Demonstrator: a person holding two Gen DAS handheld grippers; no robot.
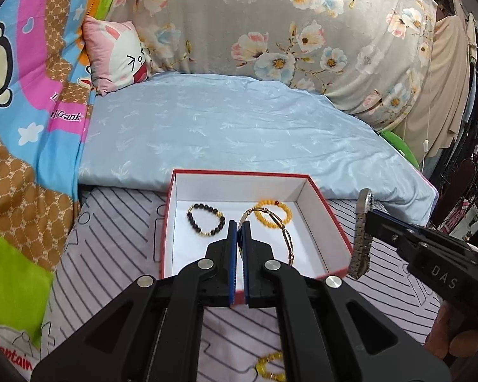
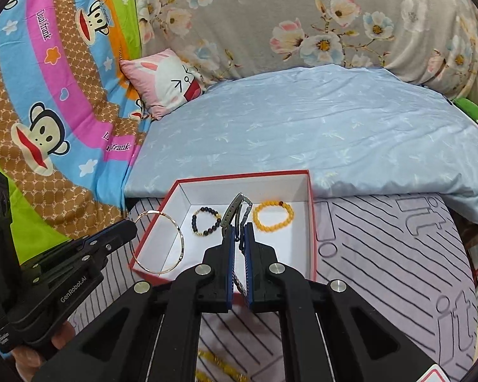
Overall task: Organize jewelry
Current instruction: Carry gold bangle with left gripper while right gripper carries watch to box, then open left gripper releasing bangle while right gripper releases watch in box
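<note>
Hanging from shut jaws: watch (image 2: 235, 213)

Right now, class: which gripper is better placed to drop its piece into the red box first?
Left, narrowly. The left gripper holds its gold bangle over the red box, while the right gripper holds its watch outside the rim.

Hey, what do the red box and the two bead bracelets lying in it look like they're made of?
The red box looks like cardboard: thin straight walls, matte white inside, red outside. The dark bead bracelet has glossy black round beads with small gold-coloured spacers, maybe stone or glass. The orange bead bracelet has waxy, slightly translucent beads, perhaps amber, resin or plastic; the pictures cannot settle which.
</note>
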